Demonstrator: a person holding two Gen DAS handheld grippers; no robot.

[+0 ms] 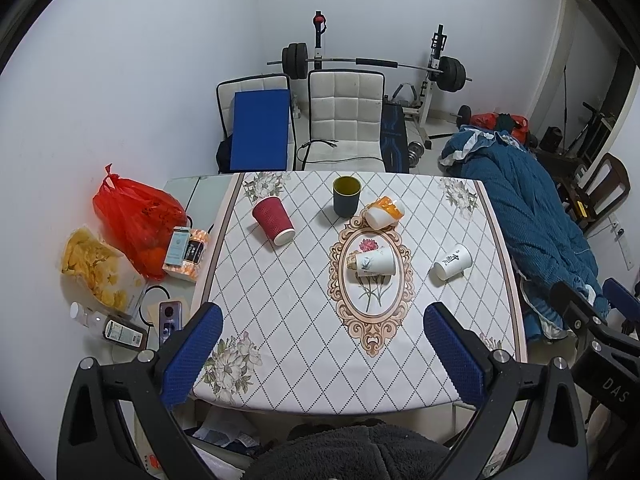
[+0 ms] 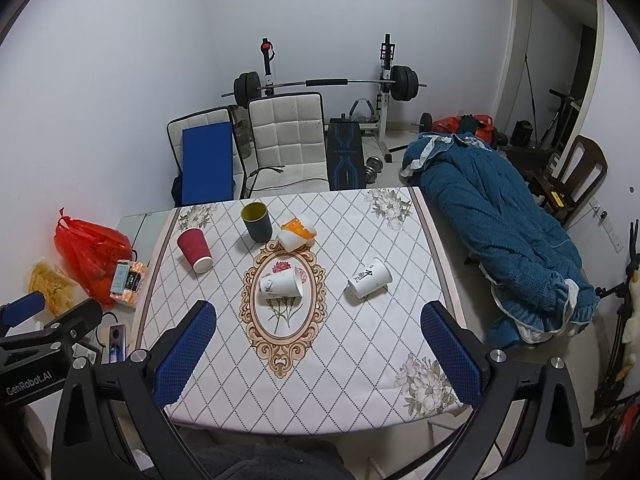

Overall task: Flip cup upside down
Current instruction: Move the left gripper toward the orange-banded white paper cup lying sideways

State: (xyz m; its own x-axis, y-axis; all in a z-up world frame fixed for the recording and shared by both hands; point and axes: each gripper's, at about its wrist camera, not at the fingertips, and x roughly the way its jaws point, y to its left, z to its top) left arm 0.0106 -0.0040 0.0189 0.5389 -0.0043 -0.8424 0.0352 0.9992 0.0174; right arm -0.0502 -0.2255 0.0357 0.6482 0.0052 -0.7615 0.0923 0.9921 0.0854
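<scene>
Blue-padded fingers of the left gripper (image 1: 323, 354) fill the bottom of the left wrist view, spread wide with nothing between them; the right gripper (image 2: 318, 350) stands equally wide and empty in its own view.

Five cups sit on the quilted-pattern tablecloth (image 1: 280, 300). Only the dark cup (image 1: 346, 196) with a yellow inside stands upright, mouth up, at upper centre. On their sides lie the red ribbed cup (image 1: 273, 219) to its left, the orange-and-white cup (image 1: 383, 212) just right of it, the white flower-print cup (image 1: 373, 261) on the oval medallion at centre, and the white cup with black lettering (image 1: 453, 262) towards the right edge. All lie well apart from both grippers, with bare cloth between.

A red plastic bag (image 1: 134, 220) and a bag of chips (image 1: 94, 266) sit at left. Only the right wrist view shows the doorway (image 2: 556, 60) fully.
</scene>
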